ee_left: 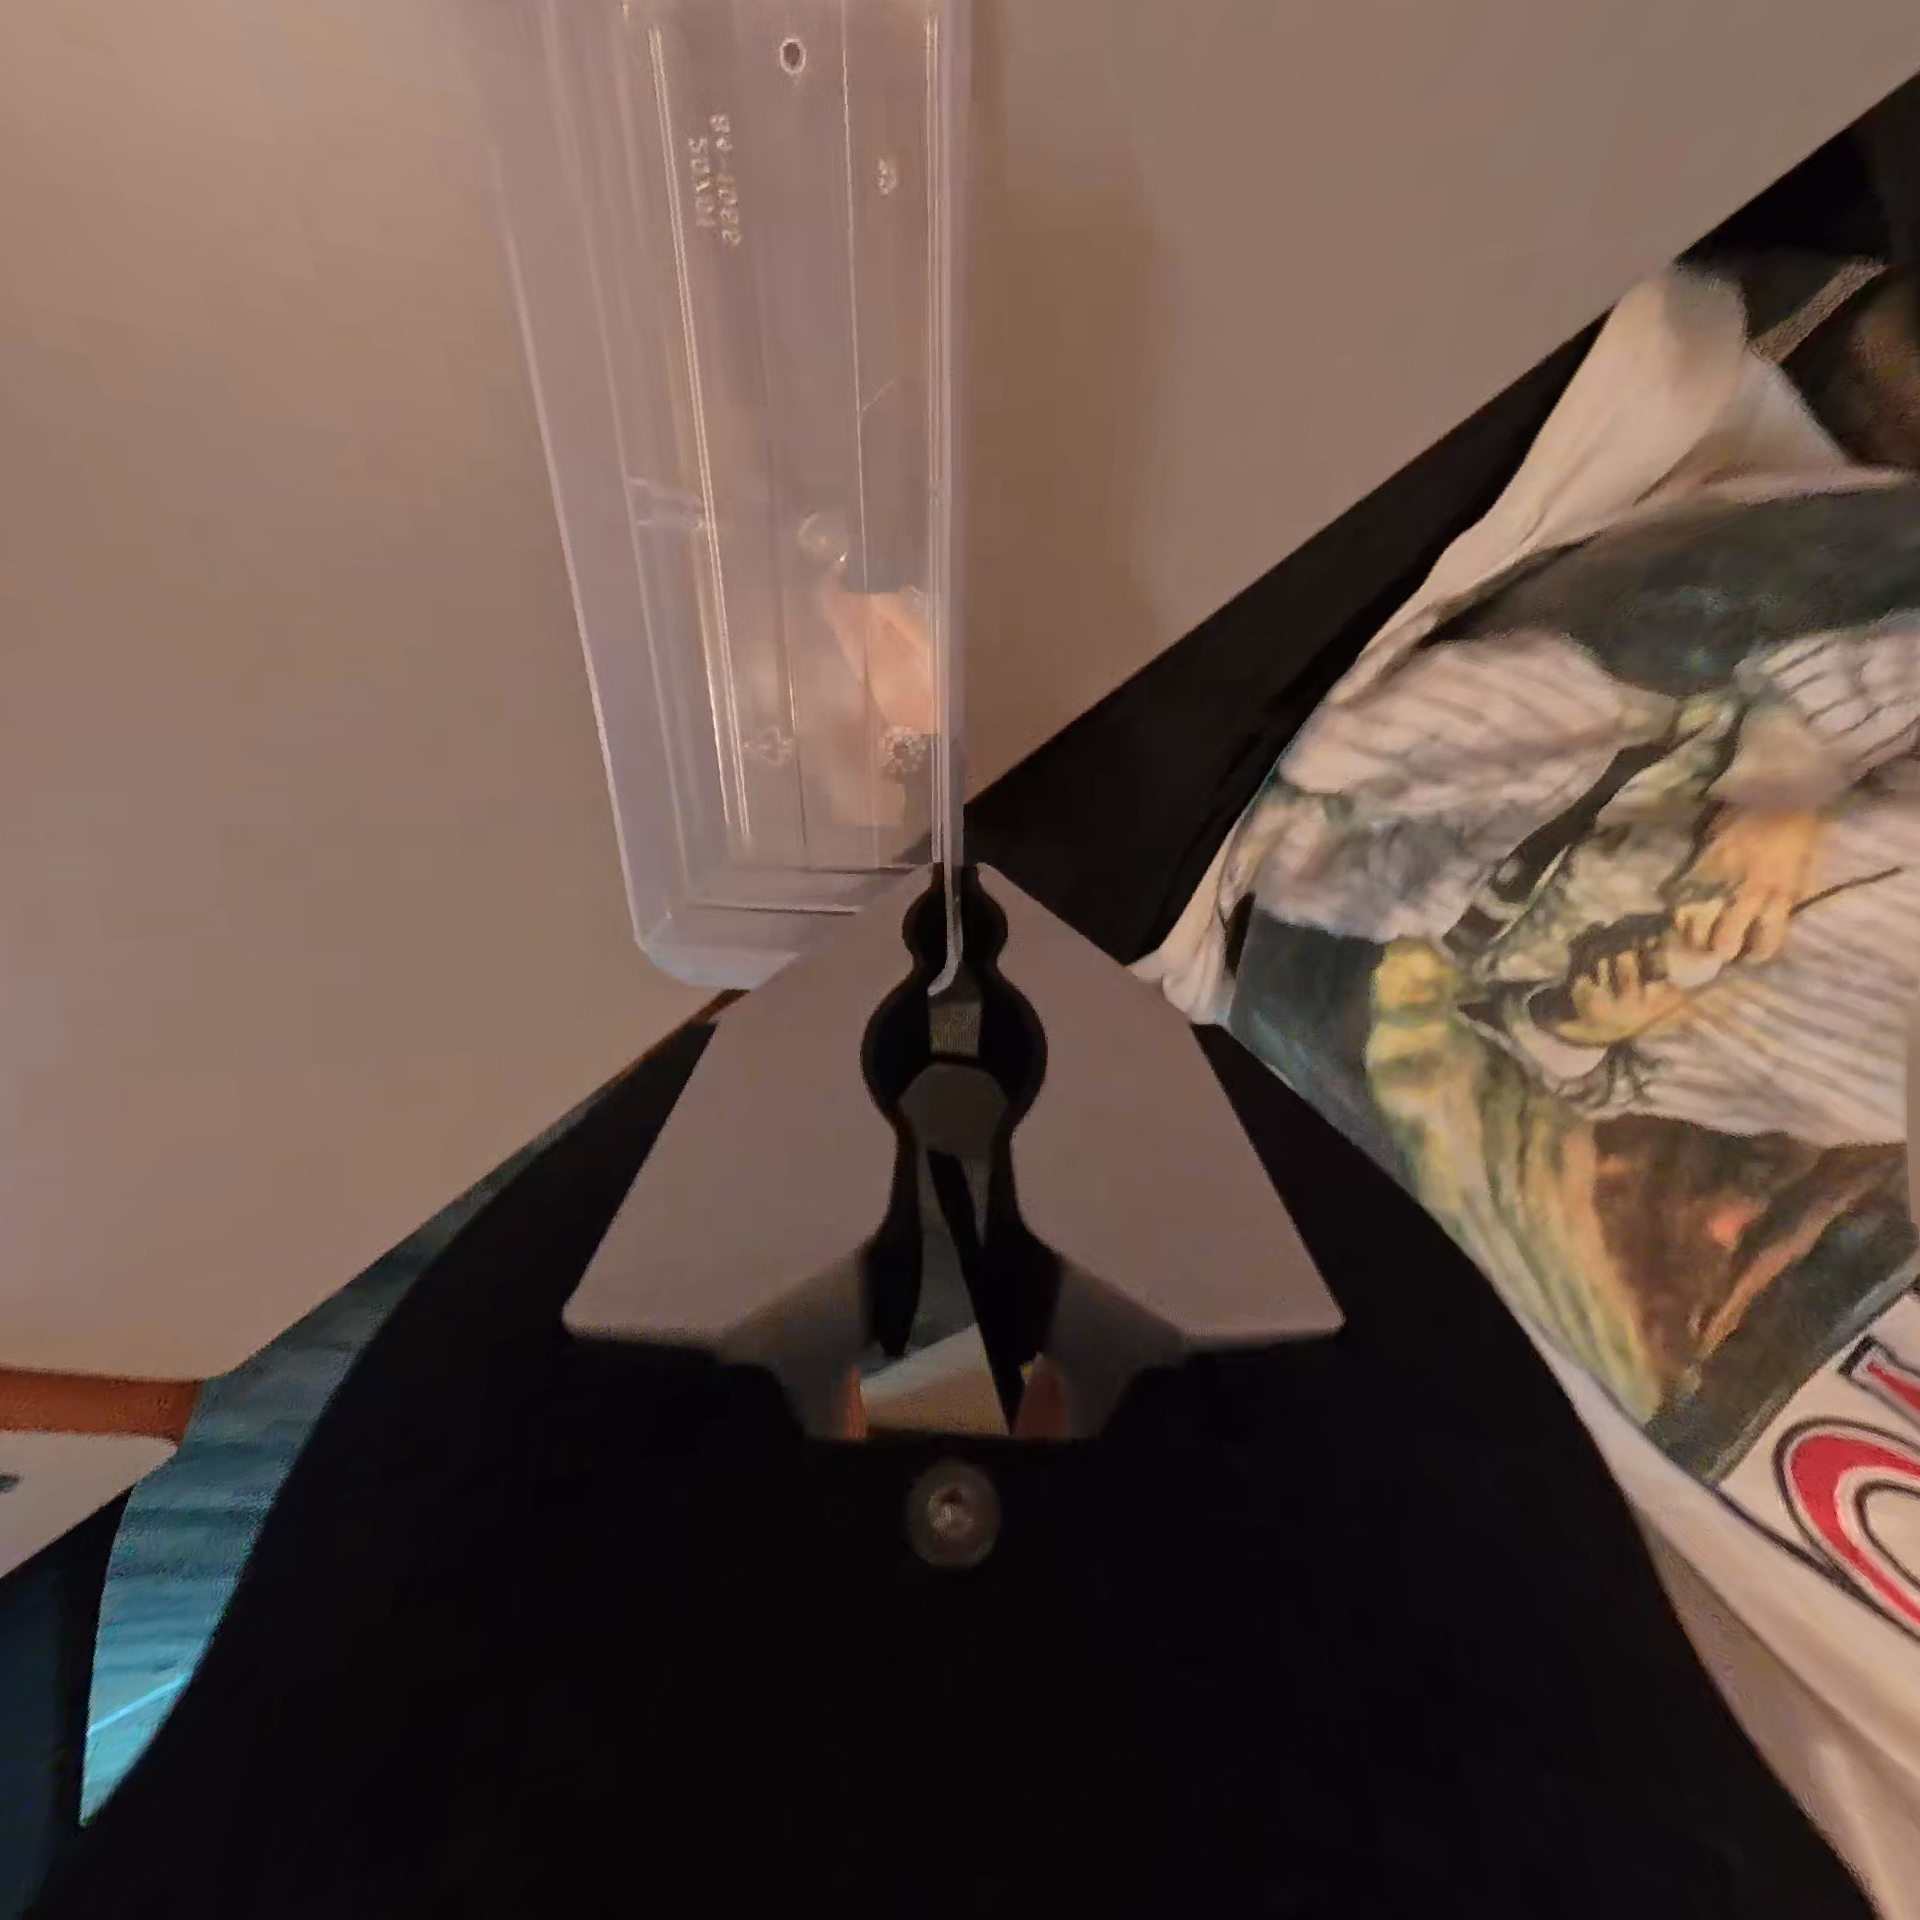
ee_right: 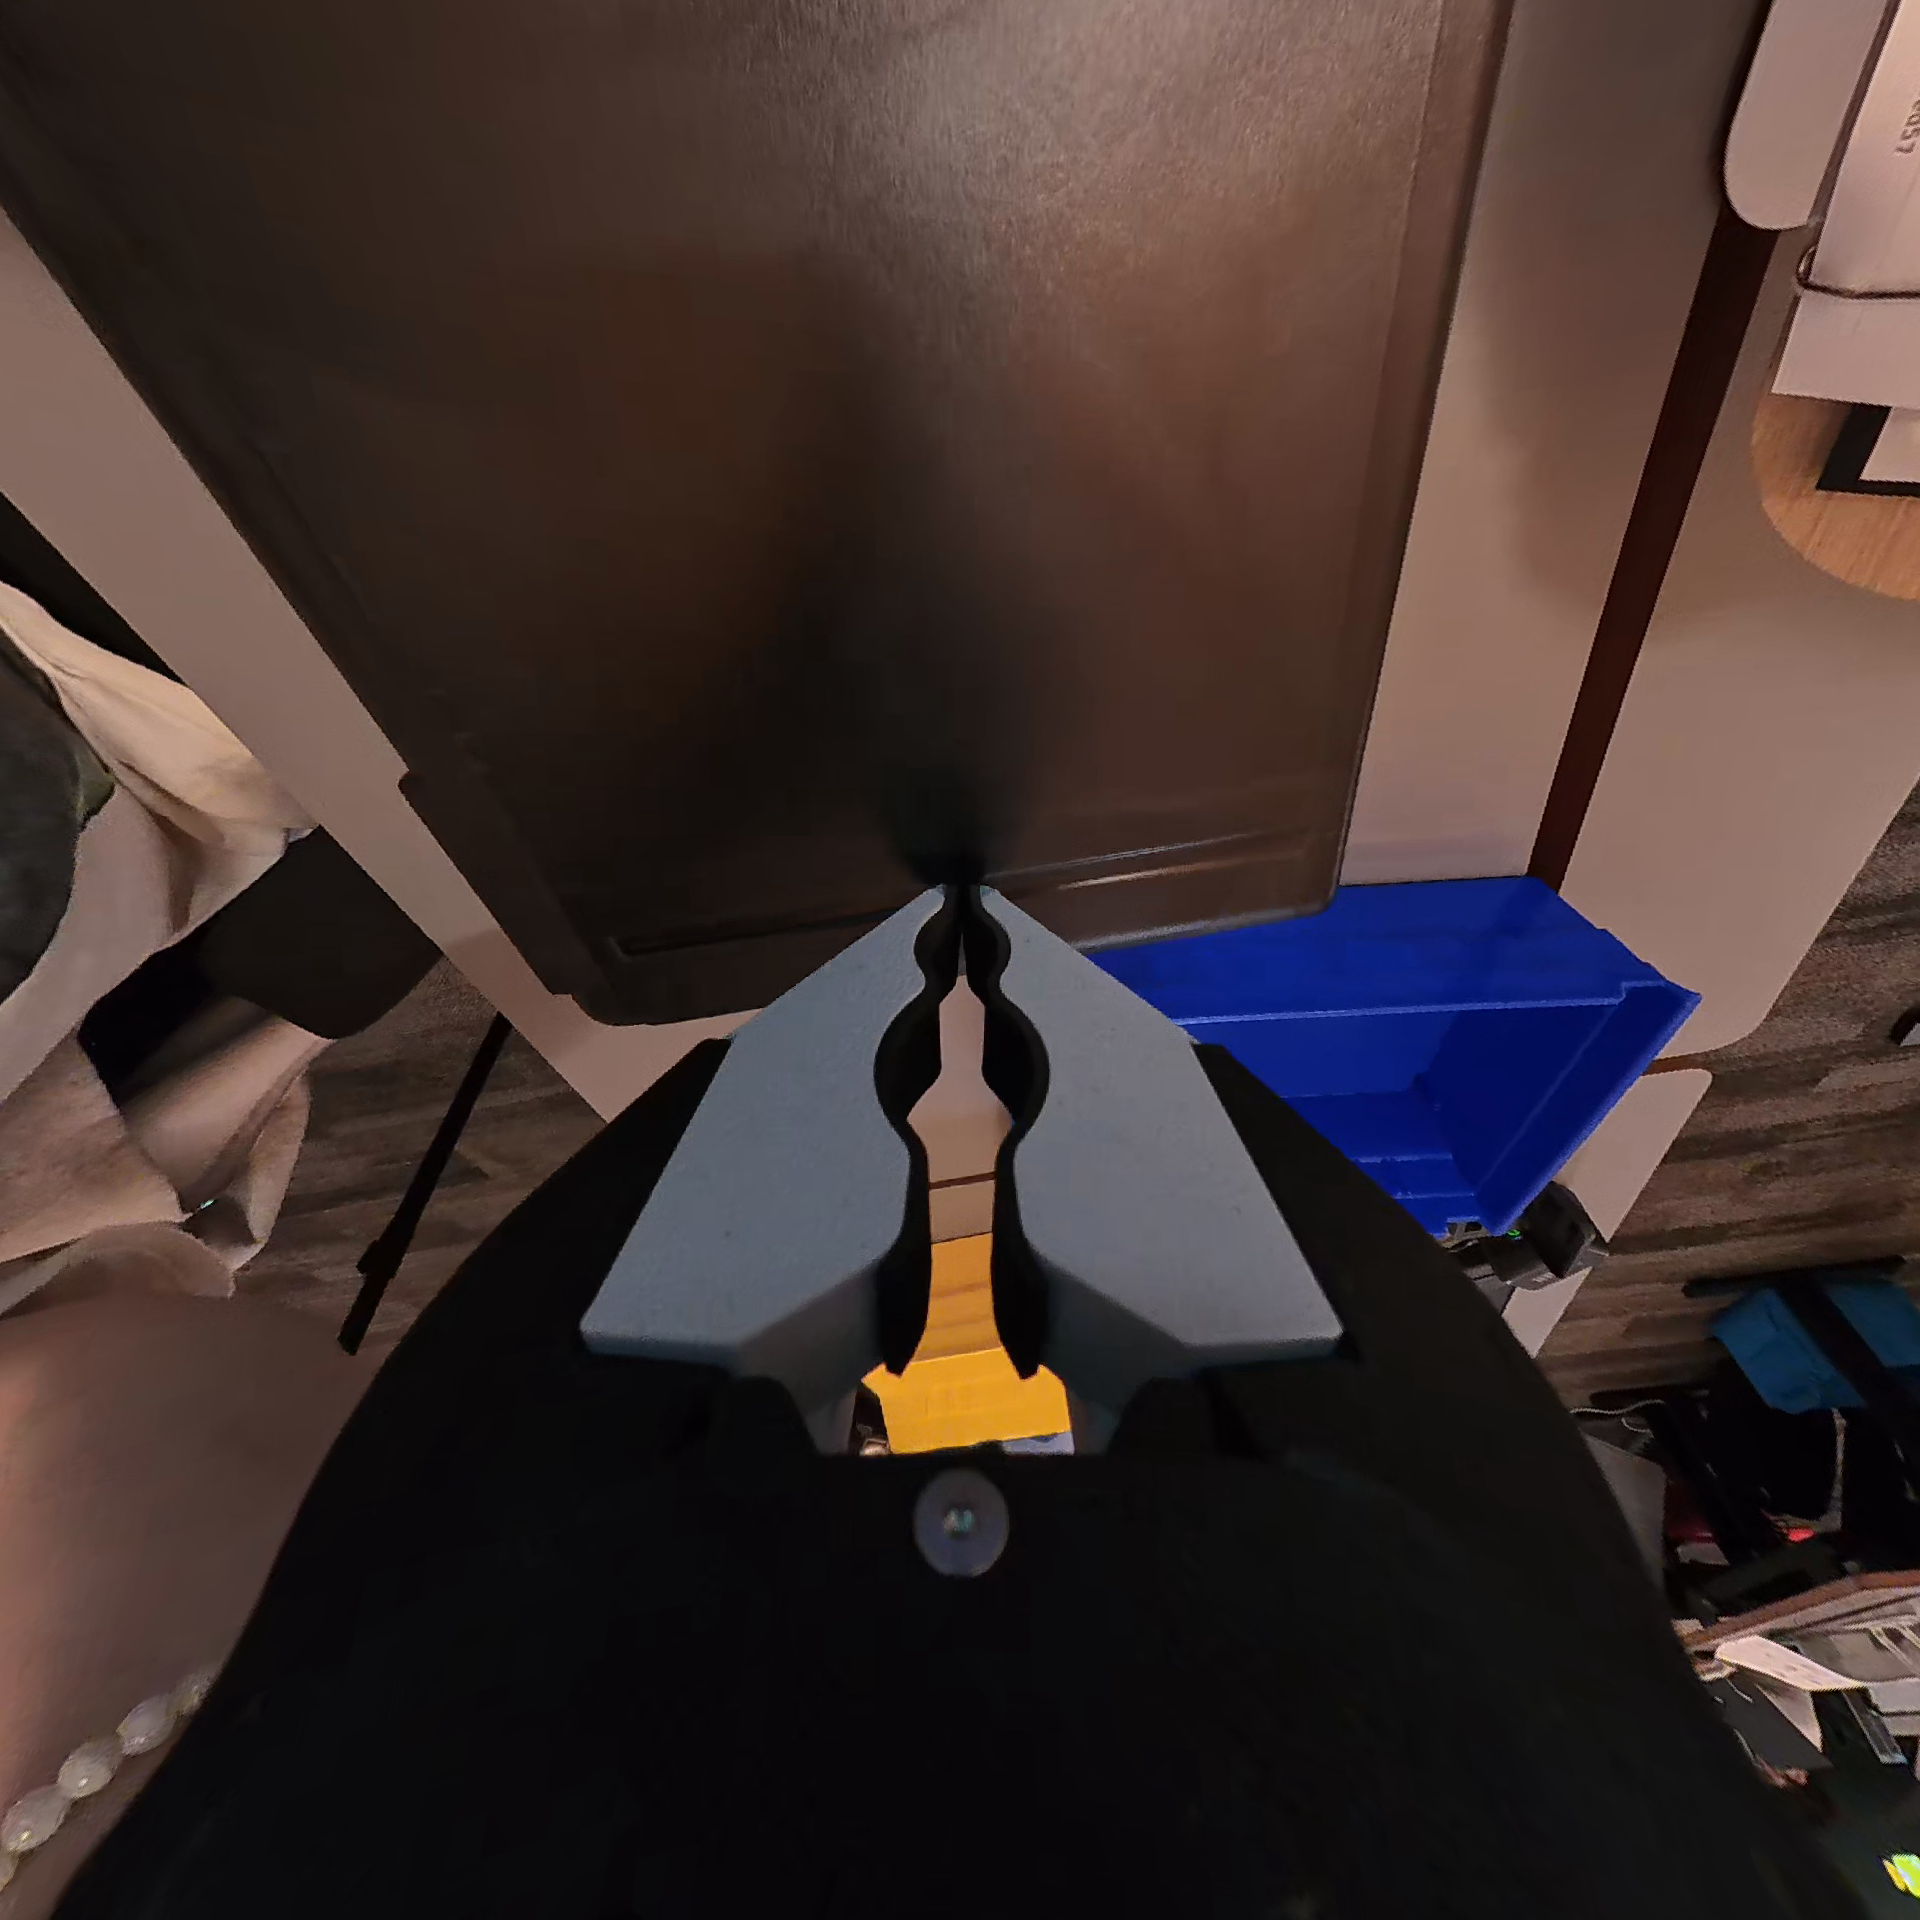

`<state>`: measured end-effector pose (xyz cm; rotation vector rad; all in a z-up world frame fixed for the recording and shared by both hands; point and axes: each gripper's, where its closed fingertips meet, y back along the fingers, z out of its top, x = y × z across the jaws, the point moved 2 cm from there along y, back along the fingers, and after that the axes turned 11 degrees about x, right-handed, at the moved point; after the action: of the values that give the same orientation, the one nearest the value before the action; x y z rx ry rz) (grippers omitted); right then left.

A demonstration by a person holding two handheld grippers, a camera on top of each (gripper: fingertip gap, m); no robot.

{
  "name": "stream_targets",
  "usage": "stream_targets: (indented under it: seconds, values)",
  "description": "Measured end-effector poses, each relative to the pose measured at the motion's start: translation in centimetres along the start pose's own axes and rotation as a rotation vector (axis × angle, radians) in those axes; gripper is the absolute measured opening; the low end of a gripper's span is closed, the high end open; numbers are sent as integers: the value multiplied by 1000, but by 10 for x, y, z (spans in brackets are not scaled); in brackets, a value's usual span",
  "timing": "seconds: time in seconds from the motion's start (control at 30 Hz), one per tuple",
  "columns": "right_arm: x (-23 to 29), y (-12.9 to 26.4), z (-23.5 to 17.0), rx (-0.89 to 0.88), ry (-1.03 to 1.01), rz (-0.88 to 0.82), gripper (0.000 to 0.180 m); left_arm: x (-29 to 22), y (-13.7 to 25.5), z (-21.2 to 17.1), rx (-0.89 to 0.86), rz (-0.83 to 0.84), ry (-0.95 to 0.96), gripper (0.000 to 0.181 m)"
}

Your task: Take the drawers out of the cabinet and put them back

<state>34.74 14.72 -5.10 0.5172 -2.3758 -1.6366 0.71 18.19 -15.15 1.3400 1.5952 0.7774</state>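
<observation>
Left gripper pinched shut on the thin rim of a clear plastic drawer, which hangs free over the pale tabletop, long axis running straight ahead from the fingertips, a person's printed shirt off to the right. Right gripper closed narrow on the near edge of a dark brown cabinet, its flat face stretching directly ahead, a blue bin just right. Drawer nearer the left; probably still to be lined up lengthwise with a slot, none visible here.
</observation>
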Motion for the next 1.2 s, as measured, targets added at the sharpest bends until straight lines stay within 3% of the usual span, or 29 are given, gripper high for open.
stream_targets:
  seconds: [0.17, 0.4, 0.77, 1.2]
  values:
    - [0, 0, 0, -6, 1, 14, 0, -8, 21, 41, -102, 37, 19, 0]
    - [0, 0, 0, 23, 2, 7, 0, -15, 32, 67, -114, 7, 46, 0]
    - [0, 0, 0, 24, 0, 7, 0, -18, 41, 78, -136, -69, 137, 0]
    - [0, 0, 0, 40, -4, -5, 0, -35, 43, 89, -197, -17, 210, 0]
